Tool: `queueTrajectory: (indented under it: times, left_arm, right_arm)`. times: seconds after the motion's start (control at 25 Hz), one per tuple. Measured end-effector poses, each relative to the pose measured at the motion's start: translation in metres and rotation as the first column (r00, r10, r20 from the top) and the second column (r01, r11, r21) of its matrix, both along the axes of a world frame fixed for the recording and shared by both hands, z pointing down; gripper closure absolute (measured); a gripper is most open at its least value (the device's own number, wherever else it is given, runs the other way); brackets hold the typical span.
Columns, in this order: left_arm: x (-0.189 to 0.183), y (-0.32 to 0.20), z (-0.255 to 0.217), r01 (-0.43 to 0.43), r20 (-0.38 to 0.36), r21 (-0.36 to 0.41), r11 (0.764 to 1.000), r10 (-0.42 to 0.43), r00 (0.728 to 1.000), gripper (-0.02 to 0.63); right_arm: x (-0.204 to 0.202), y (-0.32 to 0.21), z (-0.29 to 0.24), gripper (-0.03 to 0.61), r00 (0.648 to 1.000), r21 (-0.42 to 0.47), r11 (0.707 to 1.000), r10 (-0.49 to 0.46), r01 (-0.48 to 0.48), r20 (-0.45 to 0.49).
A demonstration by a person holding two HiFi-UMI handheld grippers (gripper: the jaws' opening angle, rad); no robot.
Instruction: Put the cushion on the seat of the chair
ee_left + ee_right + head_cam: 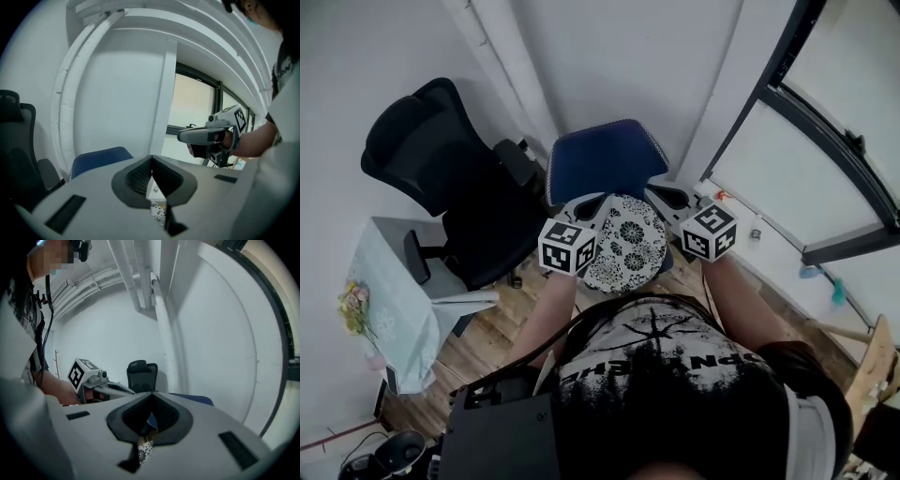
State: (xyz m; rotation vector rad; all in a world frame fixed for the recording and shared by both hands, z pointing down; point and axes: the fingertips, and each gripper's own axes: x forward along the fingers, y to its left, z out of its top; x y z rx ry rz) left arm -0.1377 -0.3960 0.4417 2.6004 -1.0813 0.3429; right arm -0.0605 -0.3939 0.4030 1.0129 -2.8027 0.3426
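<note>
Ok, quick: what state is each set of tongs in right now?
Left tongs: closed, holding the cushion by its left edge.
Right tongs: closed, holding the cushion's right edge.

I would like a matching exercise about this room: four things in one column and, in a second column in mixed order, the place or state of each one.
Things:
1. cushion
2. blue chair
3. black chair
4. flowers

Places or states:
A. on the cloth-covered table at the far left
B. gripped at its two sides by the left gripper and the right gripper
C. straight ahead by the wall, just beyond the cushion
D. left of the blue chair, with a headrest

Pairs: 1-B, 2-C, 3-D, 4-A
</note>
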Motion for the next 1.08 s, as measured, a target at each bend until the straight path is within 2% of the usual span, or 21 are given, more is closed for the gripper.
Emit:
queueTrajectory:
  times: [0.48,1.08]
  left_arm:
    - [0.0016,-0.0019,-0.0058,-0.007,0.013,0.023,1.000,0.007,1.000,0.598]
    - [0.0064,0.0027,0.0029,-0.022,0.046,0.007,1.000,0.021,0.999,0.598]
  right_arm:
    - [0.0006,-0.0003,0.0031,0.560,1.000,0.000,1.000,0.005,-0.005,-0.024]
    - [0.0032,0.0031,0.0072,0.560,0.999,-0.004,1.000,0.006,-0.007,-0.033]
